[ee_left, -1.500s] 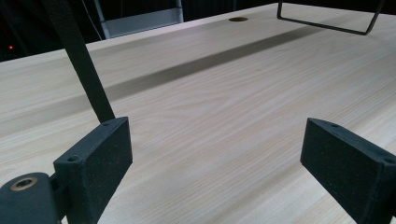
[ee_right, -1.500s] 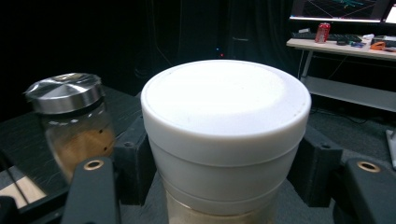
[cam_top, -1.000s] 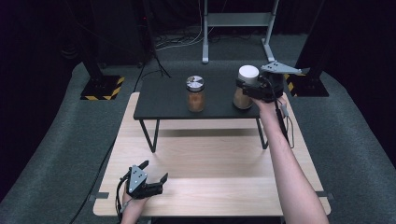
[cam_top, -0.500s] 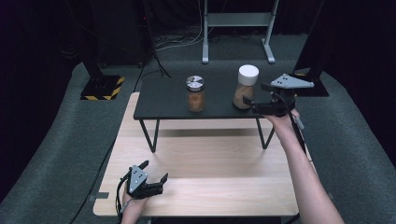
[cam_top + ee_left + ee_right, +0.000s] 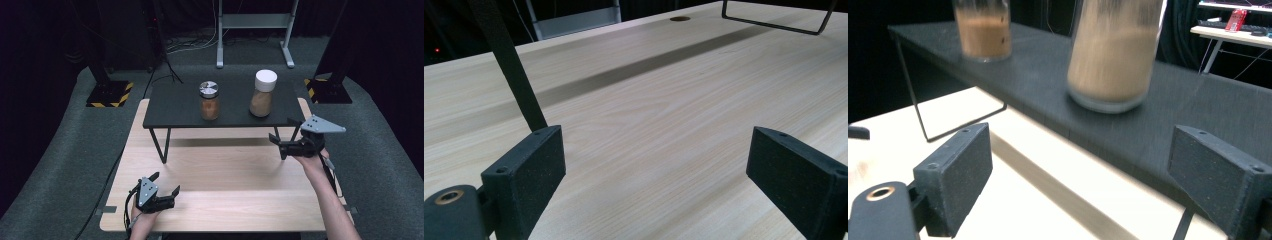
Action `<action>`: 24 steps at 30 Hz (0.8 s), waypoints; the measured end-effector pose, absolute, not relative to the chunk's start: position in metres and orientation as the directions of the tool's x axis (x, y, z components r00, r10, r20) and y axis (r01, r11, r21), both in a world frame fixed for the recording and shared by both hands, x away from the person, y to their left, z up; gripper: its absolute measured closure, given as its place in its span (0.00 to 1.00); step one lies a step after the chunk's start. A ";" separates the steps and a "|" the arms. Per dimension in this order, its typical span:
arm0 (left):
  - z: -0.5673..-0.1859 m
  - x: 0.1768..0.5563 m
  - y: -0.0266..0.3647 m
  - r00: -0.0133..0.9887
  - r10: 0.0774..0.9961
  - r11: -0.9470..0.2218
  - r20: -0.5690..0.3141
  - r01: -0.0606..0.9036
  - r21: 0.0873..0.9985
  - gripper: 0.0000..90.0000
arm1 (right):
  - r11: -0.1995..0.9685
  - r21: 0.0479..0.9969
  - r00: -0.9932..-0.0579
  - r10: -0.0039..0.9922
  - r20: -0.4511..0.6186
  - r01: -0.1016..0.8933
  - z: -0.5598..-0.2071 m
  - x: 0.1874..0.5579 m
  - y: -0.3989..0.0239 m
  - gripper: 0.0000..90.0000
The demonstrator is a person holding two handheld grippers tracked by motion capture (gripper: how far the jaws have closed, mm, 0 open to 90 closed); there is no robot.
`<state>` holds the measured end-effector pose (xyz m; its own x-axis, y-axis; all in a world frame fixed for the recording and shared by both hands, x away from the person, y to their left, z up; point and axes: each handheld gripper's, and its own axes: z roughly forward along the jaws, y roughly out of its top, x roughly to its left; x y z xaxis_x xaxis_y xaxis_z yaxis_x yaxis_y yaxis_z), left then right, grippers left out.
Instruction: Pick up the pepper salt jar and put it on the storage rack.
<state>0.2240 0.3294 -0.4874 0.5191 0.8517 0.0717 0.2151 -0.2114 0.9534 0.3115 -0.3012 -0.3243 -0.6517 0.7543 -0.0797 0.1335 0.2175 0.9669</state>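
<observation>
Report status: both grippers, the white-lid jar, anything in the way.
Right gripper jaws just opened, nothing between them, below the shelf edge. Left gripper open, low over the wooden table. White-lid jar upright on the black shelf. Nothing blocking.

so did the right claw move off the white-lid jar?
Yes. The right claw has come away from the white-lid jar on the black shelf, toward the person and lower; its jaws have just been opening, with nothing between them.
</observation>
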 end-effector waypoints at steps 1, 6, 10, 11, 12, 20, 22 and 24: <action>-0.487 0.224 0.329 0.519 0.852 -0.212 0.072 0.216 0.953 0.09 | 0.220 0.967 -0.650 0.755 -0.084 0.131 -0.330 0.308 -0.303 0.11; -0.487 0.224 0.329 0.517 0.853 -0.211 0.071 0.216 0.953 0.09 | 0.219 0.965 -0.637 0.767 -0.081 0.141 -0.363 0.294 -0.312 0.10; -0.487 0.224 0.329 0.517 0.853 -0.209 0.070 0.216 0.954 0.09 | 0.185 0.967 -0.634 0.773 -0.033 0.175 -0.390 0.287 -0.321 0.11; -0.488 0.224 0.329 0.518 0.853 -0.210 0.070 0.216 0.954 0.09 | 0.181 0.967 -0.632 0.774 -0.026 0.181 -0.396 0.286 -0.323 0.11; -0.488 0.224 0.329 0.517 0.853 -0.209 0.070 0.215 0.954 0.09 | 0.177 0.966 -0.628 0.778 -0.021 0.188 -0.402 0.283 -0.324 0.10; -0.488 0.224 0.330 0.516 0.854 -0.206 0.068 0.215 0.955 0.09 | 0.199 0.956 -0.580 0.814 -0.040 0.215 -0.439 0.266 -0.328 0.10; -0.488 0.224 0.329 0.516 0.854 -0.207 0.069 0.215 0.954 0.09 | 0.208 0.953 -0.571 0.820 -0.047 0.221 -0.445 0.263 -0.329 0.10; -0.488 0.224 0.329 0.516 0.854 -0.207 0.069 0.216 0.954 0.09 | 0.212 0.950 -0.564 0.824 -0.048 0.230 -0.451 0.260 -0.330 0.10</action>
<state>0.2237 0.3294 -0.4877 0.5156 0.8541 0.0687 0.2158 -0.2070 0.9542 0.2597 -0.3303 -0.4514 -0.5641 0.8243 -0.0476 0.2299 0.2122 0.9498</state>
